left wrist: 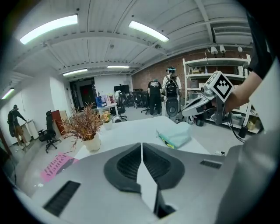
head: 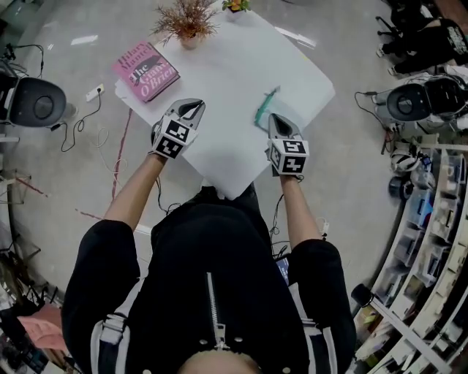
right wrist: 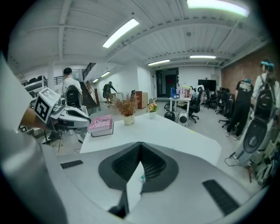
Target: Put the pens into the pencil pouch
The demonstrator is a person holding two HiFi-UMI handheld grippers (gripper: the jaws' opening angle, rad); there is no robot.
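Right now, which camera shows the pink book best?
The head view. It looks straight down on the pink book, so its whole cover shows. The right gripper view shows the book smaller and at a low angle. The left gripper view catches only a blurry pink patch of it at the lower left.

Left gripper [head: 194, 104] and right gripper [head: 277, 117] held forward, jaws together.

One white table [head: 234, 88], one pink book [head: 145, 70] upper left, one teal pouch [head: 266, 107] right of centre, two potted plants [head: 187, 22] [head: 235, 5] up top, two grippers [head: 194, 104] [head: 277, 117].
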